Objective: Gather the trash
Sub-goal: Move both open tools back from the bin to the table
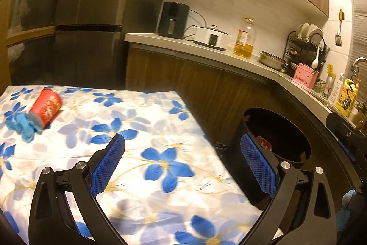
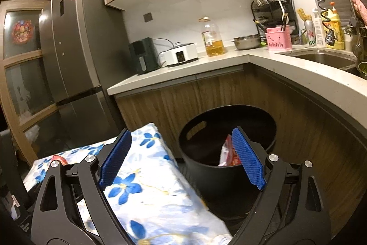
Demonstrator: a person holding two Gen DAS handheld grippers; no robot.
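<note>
A red can (image 1: 47, 110) lies on its side at the far left of the table with the blue-flowered cloth (image 1: 142, 130); a crumpled blue scrap (image 1: 21, 126) touches its near end. My left gripper (image 1: 183, 144) is open over the table's right part, nothing between its blue pads. A black bin (image 2: 227, 146) stands on the floor right of the table, with a red and white wrapper (image 2: 227, 153) inside. My right gripper (image 2: 181, 137) hangs open in front of the bin, empty. In the left wrist view the bin (image 1: 282, 134) shows red trash (image 1: 263, 142) inside.
A wooden kitchen counter (image 2: 229, 61) wraps around behind the bin, carrying an air fryer (image 2: 143, 55), a white cooker (image 2: 180, 54), an oil bottle (image 2: 212, 37), a pot and a dish rack. A sink (image 2: 321, 56) is at the right. A tall fridge (image 2: 78, 38) stands left.
</note>
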